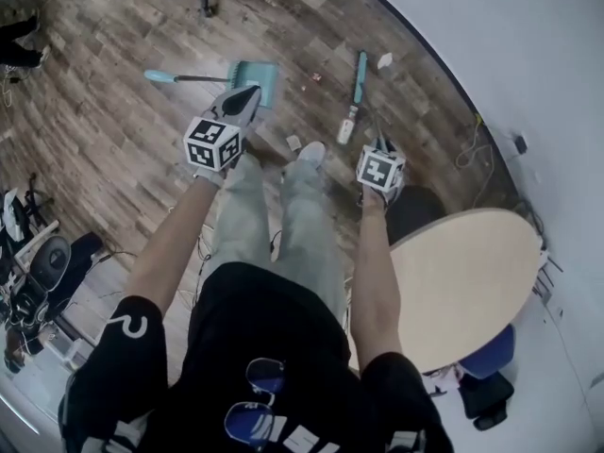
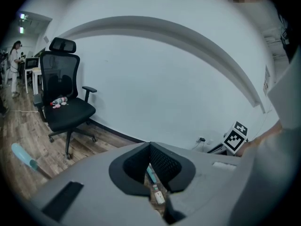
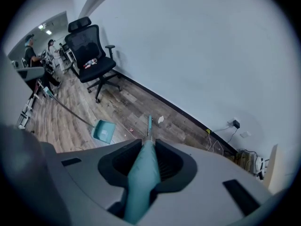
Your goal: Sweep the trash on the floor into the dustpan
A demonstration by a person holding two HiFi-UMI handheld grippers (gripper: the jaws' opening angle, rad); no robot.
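We saw the teal dustpan [image 1: 257, 81] lying flat on the wooden floor [image 1: 113, 130] at twelve o'clock from the left gripper [image 1: 242, 100], its long handle running off toward nine o'clock; a paler patch showed on its bed in the right gripper view, and we could not tell what that was. A white crumpled paper [image 1: 384, 61] lay on the boards at one o'clock from the broom [image 1: 360, 78], near the wall; a small red scrap [image 1: 316, 77] lay between the dustpan and the broom head, touching neither. A pale oblong item [image 1: 347, 130] lay just at the broom head's near end; we could not make out what it was.

The left gripper's fingers [image 2: 129, 166] stood only a narrow slit apart with nothing between them; through the slit we saw the floor and the broom beyond. The right gripper [image 3: 145, 166] had its fingers closed on the broom's teal handle, which ran up between them toward twelve o'clock and down to the brush head resting on the floor. A black office chair [image 2: 66, 102] stood by the wall at ten o'clock in the left gripper view, with a bottle and a few small bits on its seat.
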